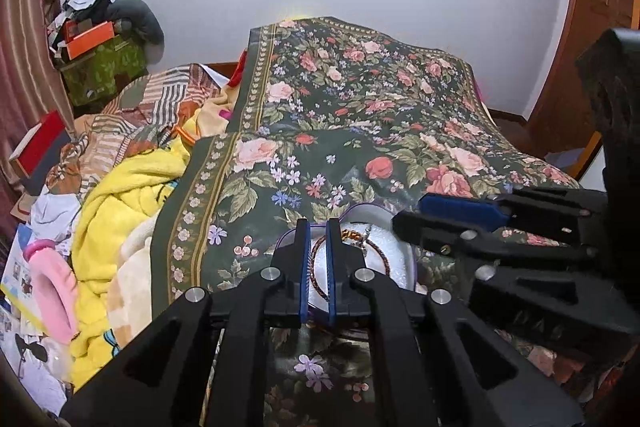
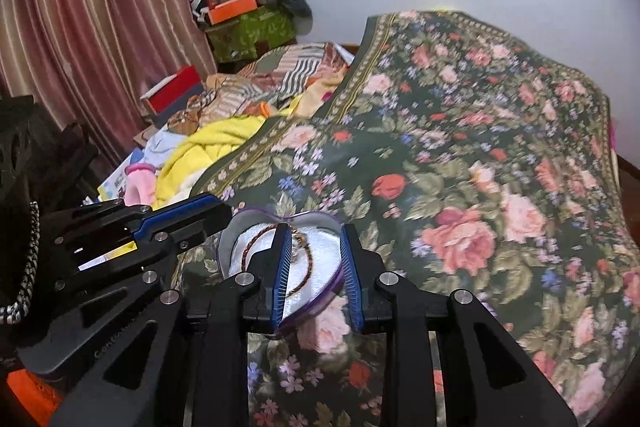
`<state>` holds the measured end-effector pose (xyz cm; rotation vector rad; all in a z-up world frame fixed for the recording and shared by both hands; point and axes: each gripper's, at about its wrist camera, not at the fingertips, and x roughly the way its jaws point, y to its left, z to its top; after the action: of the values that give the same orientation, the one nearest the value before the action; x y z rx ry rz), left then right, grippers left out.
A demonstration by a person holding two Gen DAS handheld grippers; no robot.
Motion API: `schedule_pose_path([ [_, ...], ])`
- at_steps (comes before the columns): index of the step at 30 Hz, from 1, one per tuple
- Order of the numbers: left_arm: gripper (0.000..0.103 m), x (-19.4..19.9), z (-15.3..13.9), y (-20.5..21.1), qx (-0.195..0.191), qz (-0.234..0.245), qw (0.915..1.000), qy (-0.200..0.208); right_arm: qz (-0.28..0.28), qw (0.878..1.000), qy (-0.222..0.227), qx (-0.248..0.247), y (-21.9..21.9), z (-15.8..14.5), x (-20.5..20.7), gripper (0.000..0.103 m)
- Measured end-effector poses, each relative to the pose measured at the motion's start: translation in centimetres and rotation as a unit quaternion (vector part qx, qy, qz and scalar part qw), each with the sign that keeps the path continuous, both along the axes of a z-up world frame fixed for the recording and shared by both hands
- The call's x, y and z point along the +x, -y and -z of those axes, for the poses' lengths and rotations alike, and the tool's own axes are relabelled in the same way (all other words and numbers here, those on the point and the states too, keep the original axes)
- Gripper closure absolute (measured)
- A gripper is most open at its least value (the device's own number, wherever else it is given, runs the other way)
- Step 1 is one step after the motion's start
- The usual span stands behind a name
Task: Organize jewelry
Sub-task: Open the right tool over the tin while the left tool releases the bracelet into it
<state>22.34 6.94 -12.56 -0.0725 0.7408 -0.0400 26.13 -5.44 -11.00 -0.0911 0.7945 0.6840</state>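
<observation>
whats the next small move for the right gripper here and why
Probably lower the right gripper and close it on the near wall of the heart-shaped box. Its fingers are open and straddle the box's right rim, with the beaded necklace lying coiled on the white lining. The left gripper hovers nearly closed over the same box, apparently holding nothing.
</observation>
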Motion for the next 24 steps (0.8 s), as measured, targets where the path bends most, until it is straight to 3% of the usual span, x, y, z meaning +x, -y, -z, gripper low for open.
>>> schedule_pose_path([
  [9, 0.090, -2.1, -3.1, 1.3, 0.004, 0.008, 0.9995, 0.029, 0.029, 0.999, 0.037, 0.001, 3.4, -3.1, -2.2, 0.078],
  [18, 0.065, -5.3, -5.5, 3.9, 0.016, 0.024, 0.9983, 0.049, 0.061, 0.997, 0.056, -0.003, 7.4, -4.3, -5.5, 0.069],
  [22, 0.052, -7.0, -6.0, 5.5, 0.027, 0.036, 0.9977, 0.052, 0.077, 0.995, 0.062, -0.005, 9.4, -4.2, -6.9, 0.055],
  [24, 0.046, -7.6, -6.0, 6.2, 0.029, 0.041, 0.9974, 0.050, 0.084, 0.994, 0.062, -0.008, 10.4, -4.1, -7.5, 0.053],
])
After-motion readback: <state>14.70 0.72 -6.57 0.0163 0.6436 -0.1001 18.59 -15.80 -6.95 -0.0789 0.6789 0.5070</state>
